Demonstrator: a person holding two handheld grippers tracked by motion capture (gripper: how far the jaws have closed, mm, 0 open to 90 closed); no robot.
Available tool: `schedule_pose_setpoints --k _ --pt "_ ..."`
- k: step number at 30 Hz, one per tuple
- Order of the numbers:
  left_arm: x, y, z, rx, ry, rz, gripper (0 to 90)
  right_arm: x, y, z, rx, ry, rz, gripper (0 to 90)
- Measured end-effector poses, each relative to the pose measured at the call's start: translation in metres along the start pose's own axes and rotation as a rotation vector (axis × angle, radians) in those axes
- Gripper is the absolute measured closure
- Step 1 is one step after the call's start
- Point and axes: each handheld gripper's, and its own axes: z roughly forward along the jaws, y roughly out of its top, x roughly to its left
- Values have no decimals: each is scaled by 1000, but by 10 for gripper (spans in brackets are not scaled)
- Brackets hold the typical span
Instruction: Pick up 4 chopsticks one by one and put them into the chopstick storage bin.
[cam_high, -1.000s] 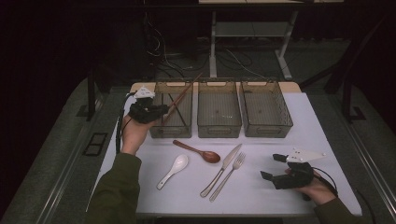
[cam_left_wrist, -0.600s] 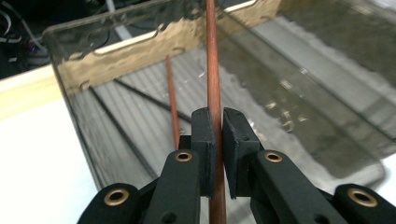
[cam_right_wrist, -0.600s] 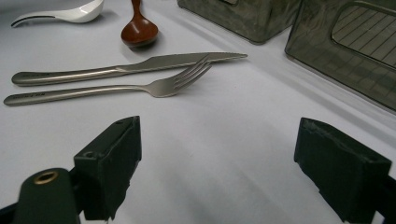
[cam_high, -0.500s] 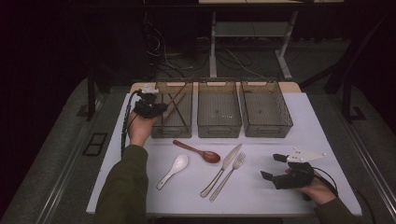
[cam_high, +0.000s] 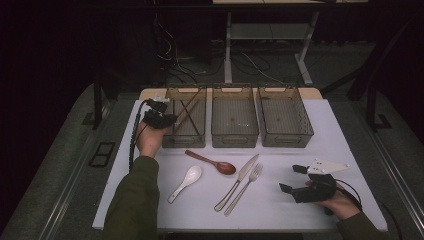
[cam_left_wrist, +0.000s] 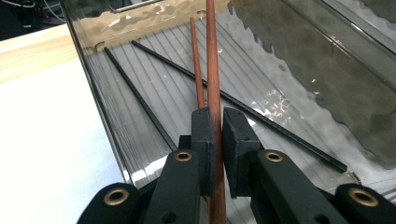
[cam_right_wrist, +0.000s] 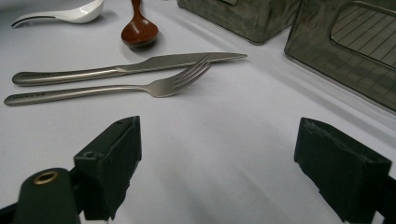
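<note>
My left gripper (cam_high: 162, 118) hangs at the left rim of the left bin (cam_high: 196, 141), shut on a brown chopstick (cam_left_wrist: 213, 70) that slants down into the bin. In the left gripper view the jaws (cam_left_wrist: 218, 122) pinch the stick, and a second brown chopstick (cam_left_wrist: 196, 60) and two black chopsticks (cam_left_wrist: 140, 100) lie on the ribbed floor. My right gripper (cam_high: 291, 178) rests on the table at the front right, open with nothing between its fingers (cam_right_wrist: 217, 154).
A wooden spoon (cam_high: 212, 162), white spoon (cam_high: 185, 182), knife (cam_high: 237, 182) and fork (cam_high: 244, 189) lie on the white table (cam_high: 310, 215) in front of the bins. The middle bin (cam_high: 234, 140) and right bin (cam_high: 287, 141) stand to the right.
My left hand has slid a little farther away and sunk toward the left bin, still holding the brown chopstick. The right hand has not moved.
</note>
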Motion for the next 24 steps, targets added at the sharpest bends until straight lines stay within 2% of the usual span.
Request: schedule_pose_setpoints --k 9,12,18,24 --pt "-1 0 0 -1 -1 9 753 0 0 0 1 -1 0 146" --pt "-2 0 -1 -11 -13 11 720 0 0 0 3 -1 0 146" --pt "-3 3 -6 -45 -66 19 652 0 0 1 5 -1 2 147" --pt "-8 5 -14 -75 -116 61 580 0 0 1 4 -2 -1 146"
